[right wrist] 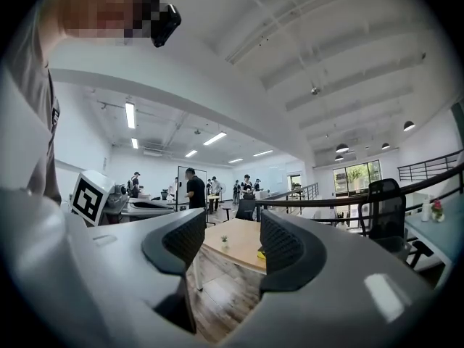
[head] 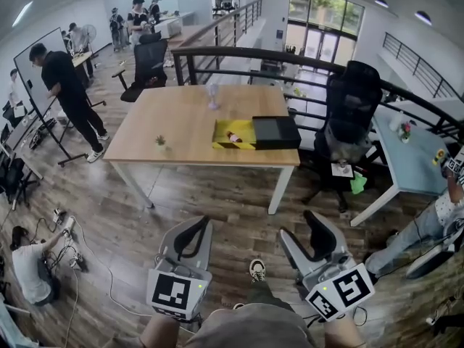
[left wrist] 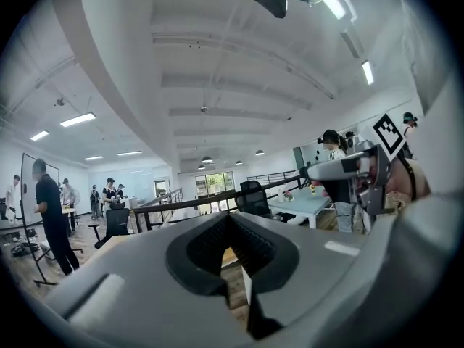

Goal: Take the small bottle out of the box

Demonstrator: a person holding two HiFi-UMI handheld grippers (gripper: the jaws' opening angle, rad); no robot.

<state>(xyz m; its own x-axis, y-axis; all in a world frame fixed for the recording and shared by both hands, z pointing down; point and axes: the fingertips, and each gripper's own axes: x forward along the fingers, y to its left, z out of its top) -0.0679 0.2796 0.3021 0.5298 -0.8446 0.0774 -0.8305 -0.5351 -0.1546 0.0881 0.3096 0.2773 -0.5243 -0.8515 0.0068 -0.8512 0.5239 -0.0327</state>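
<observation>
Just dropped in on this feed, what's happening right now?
A person holds a gripper in each hand, standing back from the table. The left gripper has its jaws shut on nothing; the right gripper has its jaws apart and empty. The small bottle lies in the open yellow box, with the black lid beside it. Neither gripper has reached the box yet.

Head view: small red-brown bottle (head: 233, 136) in the open yellow box (head: 221, 141) is too small to make out cap or label. Flat black lid (head: 275, 130) is over or against the box's right end, can't tell which. Clear object (head: 212, 96) on the far side of the light wooden table (head: 181, 122) is too small to identify. Seated person (head: 435, 223) is cut off by the right edge.

Left gripper view: closed jaws of the left gripper (left wrist: 228, 217) block the table except a sliver in their gap. Box and bottle are hidden.

Right gripper view: only a yellow scrap of the box shows, by the right gripper (right wrist: 233, 216)'s right-hand jaw.
</observation>
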